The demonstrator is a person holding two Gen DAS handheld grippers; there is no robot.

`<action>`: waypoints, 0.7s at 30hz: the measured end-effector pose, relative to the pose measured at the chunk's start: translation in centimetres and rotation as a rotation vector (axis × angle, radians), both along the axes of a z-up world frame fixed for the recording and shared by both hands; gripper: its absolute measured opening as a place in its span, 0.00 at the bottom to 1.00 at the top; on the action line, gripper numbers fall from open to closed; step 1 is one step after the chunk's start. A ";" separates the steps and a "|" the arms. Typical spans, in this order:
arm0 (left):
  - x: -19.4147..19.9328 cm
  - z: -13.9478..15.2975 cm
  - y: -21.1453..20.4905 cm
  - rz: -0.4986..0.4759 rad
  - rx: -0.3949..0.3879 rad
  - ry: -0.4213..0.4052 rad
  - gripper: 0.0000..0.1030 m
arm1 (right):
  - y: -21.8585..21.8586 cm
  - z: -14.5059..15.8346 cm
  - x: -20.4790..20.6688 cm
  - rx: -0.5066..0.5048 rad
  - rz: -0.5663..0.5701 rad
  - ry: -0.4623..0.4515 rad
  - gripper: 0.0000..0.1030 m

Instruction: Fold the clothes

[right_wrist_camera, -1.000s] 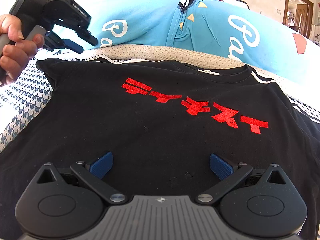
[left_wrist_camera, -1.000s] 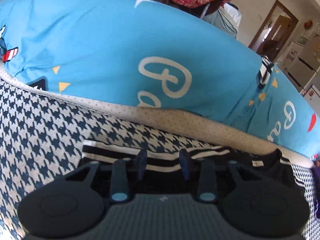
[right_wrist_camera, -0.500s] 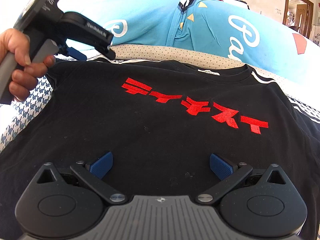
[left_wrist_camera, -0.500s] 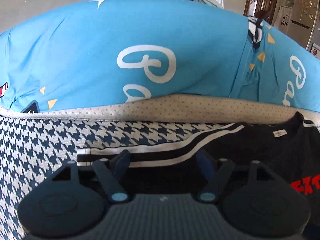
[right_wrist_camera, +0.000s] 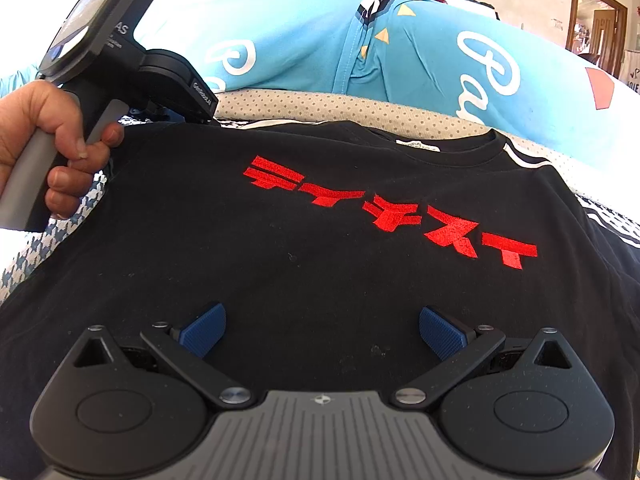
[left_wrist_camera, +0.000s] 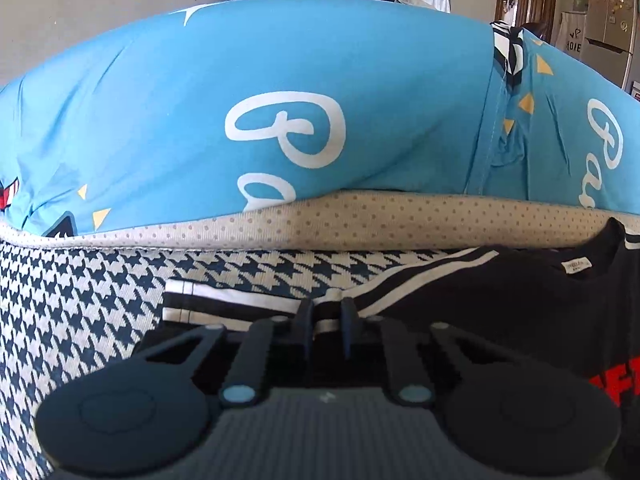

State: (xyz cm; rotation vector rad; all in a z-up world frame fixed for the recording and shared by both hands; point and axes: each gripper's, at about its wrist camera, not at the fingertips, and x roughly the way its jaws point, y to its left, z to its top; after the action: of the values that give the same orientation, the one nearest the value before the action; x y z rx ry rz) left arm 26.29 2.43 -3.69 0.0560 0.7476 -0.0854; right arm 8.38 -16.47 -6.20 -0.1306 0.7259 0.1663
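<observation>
Your left gripper [left_wrist_camera: 326,322], open half a second ago, has now clamped on the striped sleeve [left_wrist_camera: 256,306] of the black cotton T-shirt [right_wrist_camera: 320,248], at 9 o'clock of the shirt, flat on the houndstooth cover [left_wrist_camera: 80,300]. Sleeve fold can likely begin. Your right gripper [right_wrist_camera: 322,330] is wide open, empty. Readable: red katakana [right_wrist_camera: 384,208]; "Pa" on the blue pillow [left_wrist_camera: 280,100].

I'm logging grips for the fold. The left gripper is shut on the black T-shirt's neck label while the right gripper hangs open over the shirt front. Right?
Not quite. The left gripper is shut on the black T-shirt's striped sleeve, not the neck label, as the left wrist view shows. The right gripper does hang open over the shirt front.
</observation>
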 end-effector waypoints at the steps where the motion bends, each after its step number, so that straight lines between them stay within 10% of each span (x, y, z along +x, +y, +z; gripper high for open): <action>1: 0.1 -0.1 -0.3 0.007 0.018 -0.012 0.09 | 0.0 0.0 0.0 0.000 0.000 0.000 1.00; 13: 2.2 -0.8 0.0 0.079 0.023 -0.080 0.12 | -0.2 0.0 0.2 0.001 0.004 -0.004 1.00; 21: 1.2 4.0 3.3 0.120 -0.187 -0.066 0.43 | -0.1 0.0 0.4 0.000 0.003 -0.004 1.00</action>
State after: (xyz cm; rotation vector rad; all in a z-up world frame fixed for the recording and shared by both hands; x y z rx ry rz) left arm 27.50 5.72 0.34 -0.1632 0.6731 -0.0381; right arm 8.75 -16.61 -6.25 -0.1324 0.7215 0.1685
